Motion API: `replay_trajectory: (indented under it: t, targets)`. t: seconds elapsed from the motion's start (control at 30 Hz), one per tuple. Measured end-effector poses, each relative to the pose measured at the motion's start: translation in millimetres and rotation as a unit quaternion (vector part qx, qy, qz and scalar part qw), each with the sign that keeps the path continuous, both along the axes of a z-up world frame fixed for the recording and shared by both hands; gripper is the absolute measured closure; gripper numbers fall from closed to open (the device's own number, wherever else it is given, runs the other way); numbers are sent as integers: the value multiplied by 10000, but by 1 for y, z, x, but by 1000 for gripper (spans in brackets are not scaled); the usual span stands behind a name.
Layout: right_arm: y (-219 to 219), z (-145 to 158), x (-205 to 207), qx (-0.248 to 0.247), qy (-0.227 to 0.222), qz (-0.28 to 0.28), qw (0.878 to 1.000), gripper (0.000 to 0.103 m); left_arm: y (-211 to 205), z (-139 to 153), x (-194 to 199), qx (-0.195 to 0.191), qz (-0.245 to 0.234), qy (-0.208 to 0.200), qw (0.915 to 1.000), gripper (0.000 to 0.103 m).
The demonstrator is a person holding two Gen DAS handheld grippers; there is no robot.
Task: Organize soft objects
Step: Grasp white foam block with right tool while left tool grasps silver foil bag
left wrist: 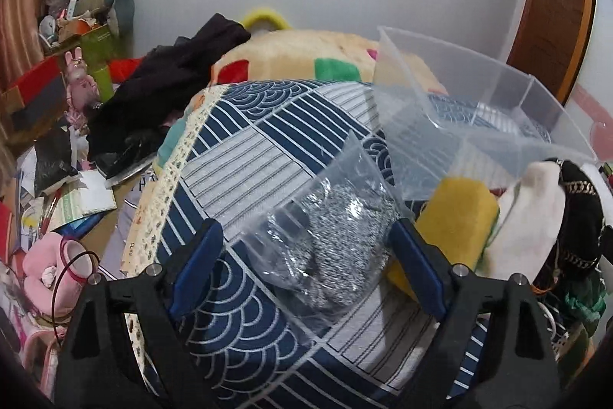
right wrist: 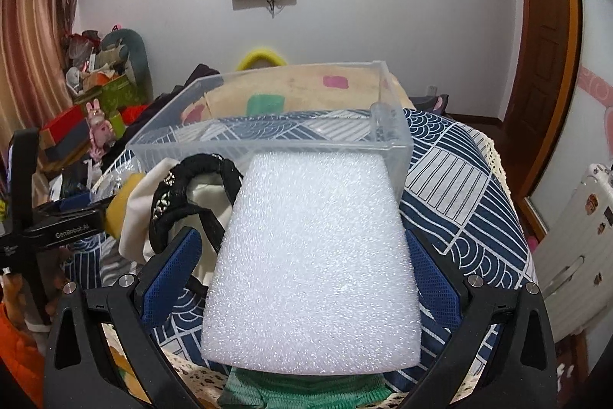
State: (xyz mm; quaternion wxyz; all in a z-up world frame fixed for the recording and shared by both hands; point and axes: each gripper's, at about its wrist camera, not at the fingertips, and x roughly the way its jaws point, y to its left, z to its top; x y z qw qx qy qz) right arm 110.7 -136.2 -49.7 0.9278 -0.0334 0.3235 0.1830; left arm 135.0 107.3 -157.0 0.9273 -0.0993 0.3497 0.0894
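Note:
My left gripper (left wrist: 306,244) is open around a clear bag of silvery scouring material (left wrist: 333,240) that lies on the blue patterned bedcover (left wrist: 237,156). A yellow sponge (left wrist: 456,217), a white cloth (left wrist: 532,217) and a black trimmed cloth (left wrist: 578,202) lie to its right. A clear plastic bin (left wrist: 479,110) stands behind them. My right gripper (right wrist: 302,271) is open around a white foam block (right wrist: 318,255), with a gap on the left side. The bin (right wrist: 268,137) is just beyond the block. The black strap (right wrist: 184,186) and white cloth (right wrist: 145,202) lie to the left.
A green knit cloth (right wrist: 306,390) lies under the foam's near edge. A colourful plush blanket (left wrist: 299,60) and dark clothes (left wrist: 168,83) lie behind the bin. Clutter and boxes (left wrist: 57,64) fill the left side. A white radiator (right wrist: 574,248) stands right.

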Motion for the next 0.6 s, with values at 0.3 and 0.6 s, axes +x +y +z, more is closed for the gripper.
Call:
replay_trajectory:
  t: [0.3,0.6]
  targets:
    - [-3,-1,2,-103,43,62,9999,24,-19,4,-4,164,-348,-87,9992,65]
    - [-9,19,-14,-152,-438,66,9989,24,-20,35,-24,369,-202,-512,9978,74]
